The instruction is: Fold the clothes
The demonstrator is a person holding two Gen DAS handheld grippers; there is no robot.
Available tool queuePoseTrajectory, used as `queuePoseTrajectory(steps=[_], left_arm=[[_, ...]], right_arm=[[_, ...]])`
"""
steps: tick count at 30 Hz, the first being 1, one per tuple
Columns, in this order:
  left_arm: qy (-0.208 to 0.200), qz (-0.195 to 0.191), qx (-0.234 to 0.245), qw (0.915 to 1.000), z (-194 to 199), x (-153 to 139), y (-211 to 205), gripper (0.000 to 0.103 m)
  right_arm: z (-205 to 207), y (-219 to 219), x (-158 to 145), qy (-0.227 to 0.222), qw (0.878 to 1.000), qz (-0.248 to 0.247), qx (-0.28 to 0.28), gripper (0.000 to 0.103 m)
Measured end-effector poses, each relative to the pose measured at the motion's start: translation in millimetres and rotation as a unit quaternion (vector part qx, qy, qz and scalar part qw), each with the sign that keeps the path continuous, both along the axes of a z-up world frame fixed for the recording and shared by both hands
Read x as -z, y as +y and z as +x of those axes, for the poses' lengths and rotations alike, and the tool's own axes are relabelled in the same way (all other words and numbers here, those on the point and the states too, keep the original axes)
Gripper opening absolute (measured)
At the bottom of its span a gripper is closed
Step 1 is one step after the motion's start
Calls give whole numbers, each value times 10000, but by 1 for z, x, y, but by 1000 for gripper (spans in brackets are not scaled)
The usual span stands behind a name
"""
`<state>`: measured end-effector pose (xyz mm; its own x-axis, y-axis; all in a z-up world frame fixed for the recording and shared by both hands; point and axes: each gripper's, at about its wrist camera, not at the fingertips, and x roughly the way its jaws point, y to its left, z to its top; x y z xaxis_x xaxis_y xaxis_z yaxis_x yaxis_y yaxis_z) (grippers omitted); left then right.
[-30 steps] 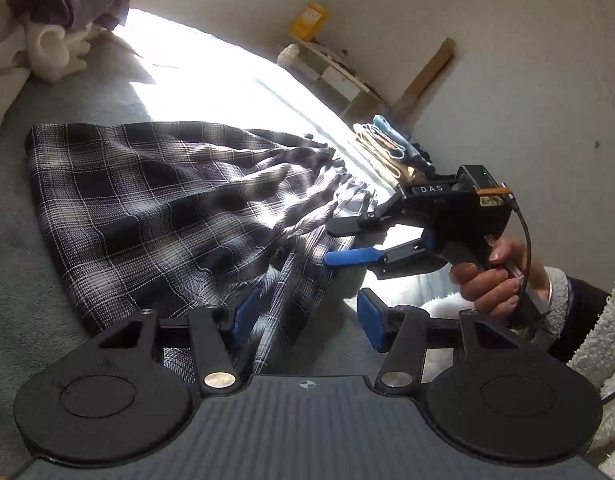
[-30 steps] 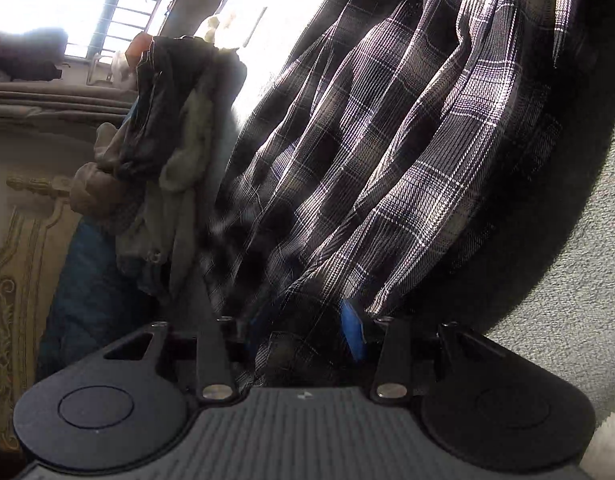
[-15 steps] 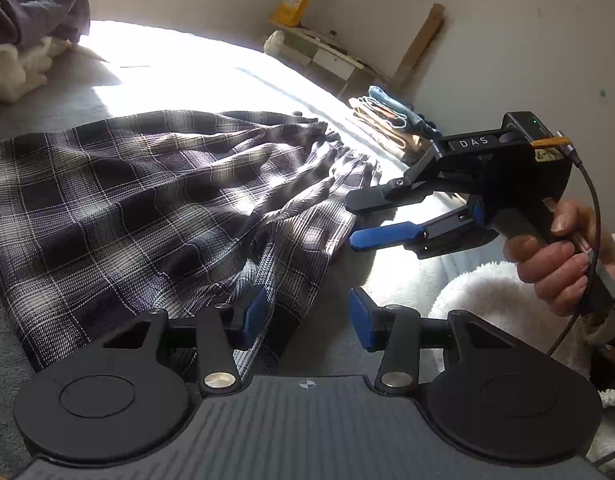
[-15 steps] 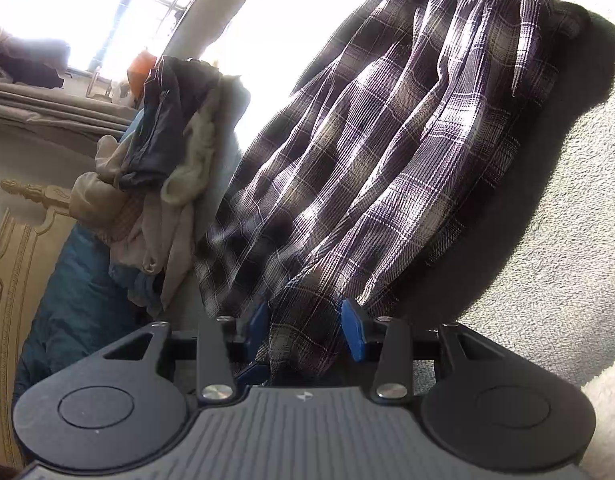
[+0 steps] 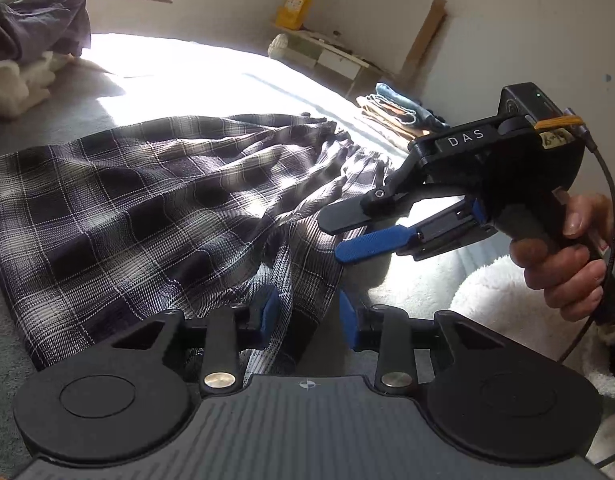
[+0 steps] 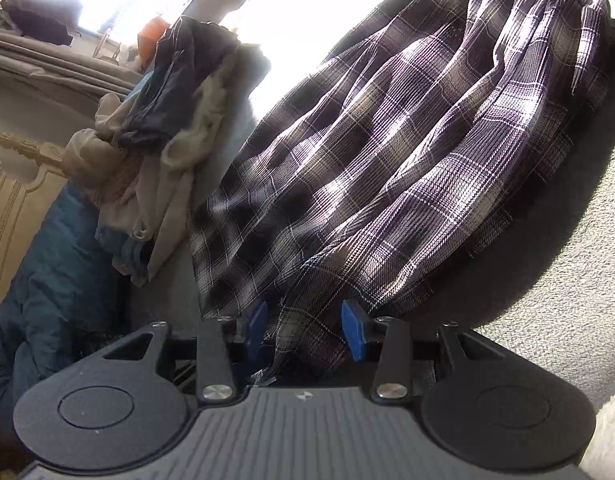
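A dark plaid skirt (image 5: 147, 200) lies spread on the grey bed; it also fills the right wrist view (image 6: 407, 140). My left gripper (image 5: 307, 316) is open, its blue pads on either side of a fold at the skirt's near edge. My right gripper (image 6: 307, 320) is open just above the skirt's edge, with cloth lying between its pads. In the left wrist view the right gripper (image 5: 347, 236) hovers above the skirt's right side, jaws apart, held by a hand.
A pile of unfolded clothes (image 6: 167, 120) sits on the bed beside the skirt and shows at far left in the left wrist view (image 5: 31, 40). Folded garments (image 5: 399, 112) lie stacked near the wall. A low shelf (image 5: 327, 52) stands behind.
Both grippers have pulled back and risen from the skirt. The right gripper has let go of the cloth and its pads stand wider apart. The skirt lies flatter.
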<state>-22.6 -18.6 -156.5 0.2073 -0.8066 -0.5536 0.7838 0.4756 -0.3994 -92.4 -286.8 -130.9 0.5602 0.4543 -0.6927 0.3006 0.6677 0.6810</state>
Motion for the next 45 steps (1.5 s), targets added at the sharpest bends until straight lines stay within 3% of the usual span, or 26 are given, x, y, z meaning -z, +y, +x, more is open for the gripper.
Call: queuePoseTrajectory(steps=[2, 5, 18, 21, 23, 30, 33, 34, 35, 37, 40, 42, 43, 44, 45], left_arm=[[-30, 71, -22, 10000, 0, 2, -2, 16], [-77, 87, -114, 9999, 0, 2, -2, 6], [-56, -454, 530, 9975, -19, -3, -3, 3], [-38, -551, 674, 9962, -21, -4, -4, 3], [8, -580, 685, 9960, -21, -4, -4, 3], [207, -644, 634, 9957, -16, -2, -1, 3], [284, -699, 516, 9958, -12, -4, 3, 6], [286, -709, 451, 9961, -10, -5, 5, 13], [280, -701, 395, 9964, -9, -6, 7, 30], [266, -729, 294, 9966, -6, -7, 9, 49], [189, -629, 198, 9976, -4, -5, 6, 51], [98, -557, 166, 9983, -5, -2, 0, 50], [13, -522, 128, 9986, -6, -1, -2, 41], [-59, -468, 104, 9988, -7, 0, -5, 26], [-93, -422, 89, 9990, -7, 1, -6, 21]], right_arm=[[1, 3, 0, -14, 10000, -59, -44, 44], [2, 8, 1, -3, 9999, -125, -119, 44], [-3, 15, 8, 200, 9985, -317, -399, 43], [-5, 14, 10, 237, 9981, -387, -417, 37], [-6, 14, 11, 259, 9978, -433, -439, 24], [-7, 17, 8, 99, 9964, -652, -541, 14], [-7, 16, 6, 16, 9964, -663, -529, 6], [-8, 14, 7, 6, 9970, -599, -486, 5], [-8, 12, 8, 0, 9977, -521, -442, 4], [-8, 8, 10, 3, 9988, -350, -357, 4], [-8, 4, 12, -7, 9997, -53, -259, 3], [-8, 1, 13, 7, 9996, 187, -208, 3], [-7, -1, 14, 28, 9994, 314, -172, 4], [-6, -4, 14, 57, 9991, 399, -134, 5], [-5, -8, 13, 87, 9989, 451, -100, 6]])
